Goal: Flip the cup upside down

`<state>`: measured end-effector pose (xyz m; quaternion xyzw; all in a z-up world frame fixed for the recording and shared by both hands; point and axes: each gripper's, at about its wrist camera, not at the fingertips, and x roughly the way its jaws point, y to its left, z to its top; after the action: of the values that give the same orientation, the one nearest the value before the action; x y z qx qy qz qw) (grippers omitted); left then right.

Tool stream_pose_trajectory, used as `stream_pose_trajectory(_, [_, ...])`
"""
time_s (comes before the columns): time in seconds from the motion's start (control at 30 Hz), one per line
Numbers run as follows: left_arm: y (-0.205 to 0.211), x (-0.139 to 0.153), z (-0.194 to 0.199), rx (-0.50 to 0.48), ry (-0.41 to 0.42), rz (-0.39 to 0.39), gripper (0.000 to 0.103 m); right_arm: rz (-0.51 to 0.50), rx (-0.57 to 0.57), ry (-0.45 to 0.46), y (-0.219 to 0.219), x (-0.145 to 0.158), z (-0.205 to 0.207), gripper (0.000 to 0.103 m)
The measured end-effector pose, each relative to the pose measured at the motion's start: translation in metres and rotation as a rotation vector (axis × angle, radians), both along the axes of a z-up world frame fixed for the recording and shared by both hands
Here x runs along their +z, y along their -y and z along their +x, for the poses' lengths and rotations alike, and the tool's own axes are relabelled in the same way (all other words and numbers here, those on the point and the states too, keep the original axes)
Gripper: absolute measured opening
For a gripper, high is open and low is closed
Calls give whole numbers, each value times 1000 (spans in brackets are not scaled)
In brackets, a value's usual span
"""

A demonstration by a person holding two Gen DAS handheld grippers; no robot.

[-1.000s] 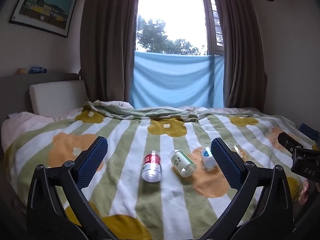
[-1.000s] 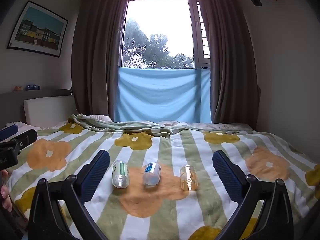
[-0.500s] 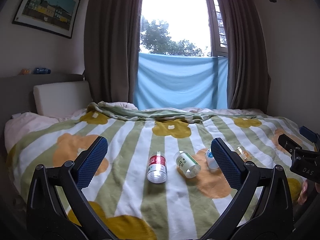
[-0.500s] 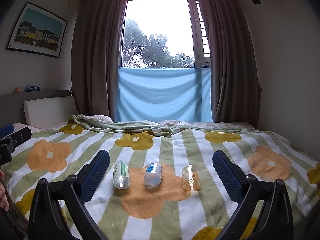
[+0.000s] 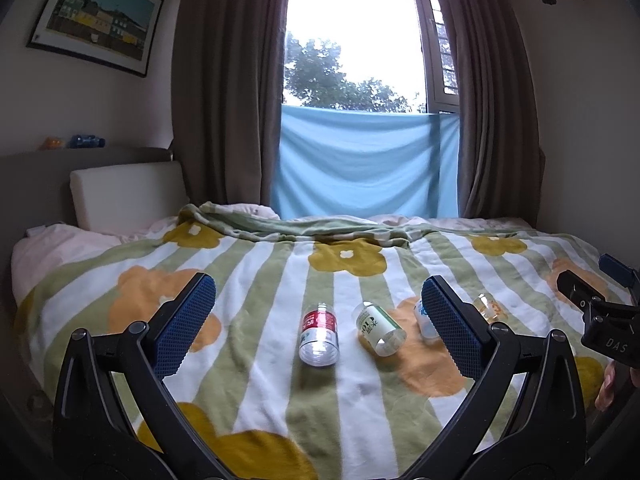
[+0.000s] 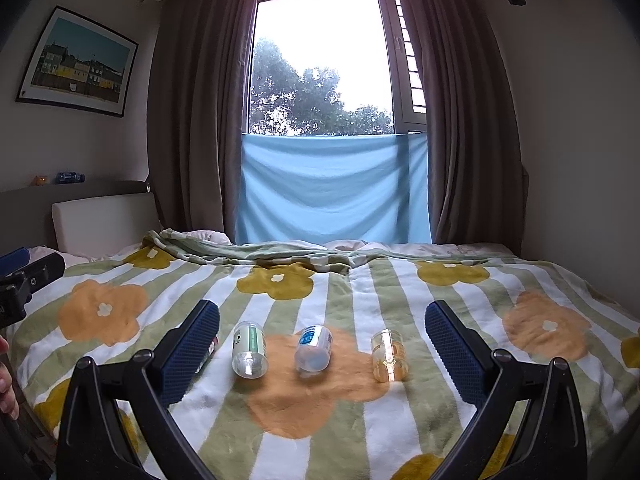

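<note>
Several clear plastic cups lie on their sides in a row on the flowered blanket (image 5: 248, 364). In the left wrist view they are a red-label cup (image 5: 319, 339), a green-label cup (image 5: 380, 329), a blue-label cup (image 5: 423, 319) partly behind my right finger, and a yellowish cup (image 5: 487, 307). The right wrist view shows the green-label cup (image 6: 250, 349), the blue-label cup (image 6: 314, 350) and the yellowish cup (image 6: 388, 355). My left gripper (image 5: 318, 326) is open above the bed near the red-label cup. My right gripper (image 6: 322, 344) is open over the blue-label cup. Both are empty.
The blanket (image 6: 500, 344) covers a bed that fills the lower view. A white headboard cushion (image 5: 126, 194) stands at the left. Curtains and a window with a blue cloth (image 6: 332, 188) are behind the bed. A wall (image 6: 580, 160) is on the right.
Both grippers have shifted slightly, so the cups sit a little more to the right in the left wrist view. The cups have not moved. Both grippers stay open.
</note>
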<state>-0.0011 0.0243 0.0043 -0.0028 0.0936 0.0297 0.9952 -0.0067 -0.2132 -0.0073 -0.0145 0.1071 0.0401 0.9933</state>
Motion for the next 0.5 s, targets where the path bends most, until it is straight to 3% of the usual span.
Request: stream_pose_trajectory(0.5, [-3, -1, 0, -1, -1, -3, 103, -4, 0, -2, -2, -2, -1, 103])
